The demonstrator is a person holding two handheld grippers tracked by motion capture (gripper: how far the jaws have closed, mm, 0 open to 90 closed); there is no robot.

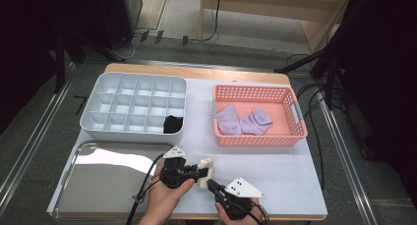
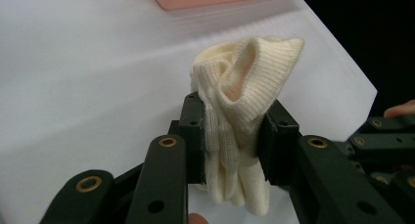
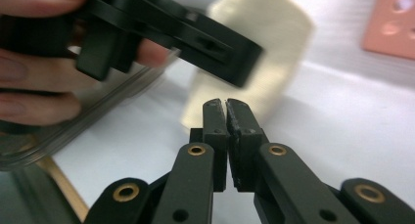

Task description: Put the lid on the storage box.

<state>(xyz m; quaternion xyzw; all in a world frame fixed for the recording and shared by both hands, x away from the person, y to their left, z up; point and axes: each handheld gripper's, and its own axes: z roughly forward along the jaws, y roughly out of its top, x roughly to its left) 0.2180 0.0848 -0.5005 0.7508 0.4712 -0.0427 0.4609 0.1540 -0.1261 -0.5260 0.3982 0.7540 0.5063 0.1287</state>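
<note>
The left gripper [image 2: 230, 136] is clamped on a bunched cream sock [image 2: 240, 111], its pads pressing the ribbed fabric from both sides, the cuff gaping open above the jaws (a detail the left gripper view alone gives). In the high view the same left gripper [image 1: 201, 173] holds the sock [image 1: 206, 167] over the white table [image 1: 275, 171], near its front edge and just right of the steel tray [image 1: 103, 185]. The right gripper [image 3: 227, 111] has its jaws pressed together on nothing, with the sock [image 3: 264, 53] just beyond its tips; in the high view it [image 1: 210, 184] sits just near and right of the sock. Farther off, the pink basket [image 1: 259, 139] holds purple socks [image 1: 243, 121] at the right, and the grey divided organiser [image 1: 93, 122] to the left has one black sock [image 1: 172, 124] in a near-right compartment.
</note>
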